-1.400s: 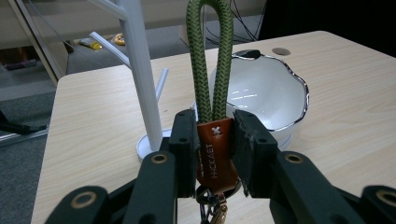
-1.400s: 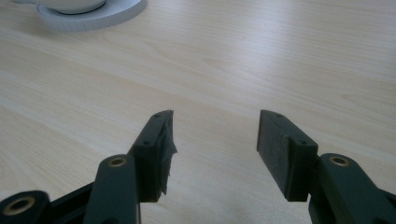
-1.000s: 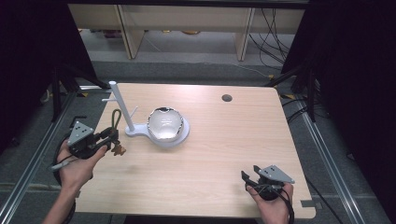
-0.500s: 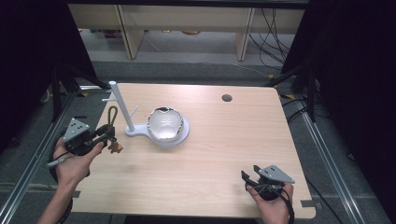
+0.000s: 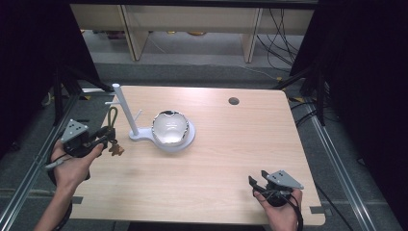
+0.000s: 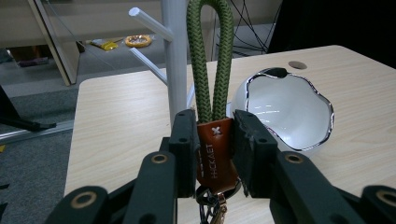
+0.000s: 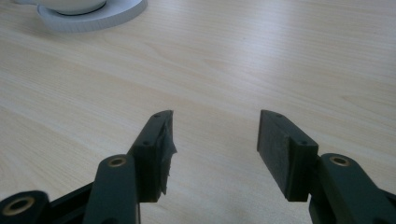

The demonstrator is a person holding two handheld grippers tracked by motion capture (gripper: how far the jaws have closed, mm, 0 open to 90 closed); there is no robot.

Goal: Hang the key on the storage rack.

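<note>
Left gripper [image 6: 212, 154] clamped on the keychain's [image 6: 212, 107] leather tab near the table's [image 5: 231, 144] left edge, green loop upright — probably for hooking onto the stand [image 5: 126, 113]. Right gripper [image 7: 215, 149] gaping wide, parked near the front-right corner.

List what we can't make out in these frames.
- Keychain: metal ring and clasp cut off by the bottom edge in the left gripper view; too small in the high view.
- Stand: top cut off by the upper edge; its base sits behind the left gripper.
- Bowl: only its underside and white base show at the top edge of the right gripper view, beyond the open right gripper.
</note>
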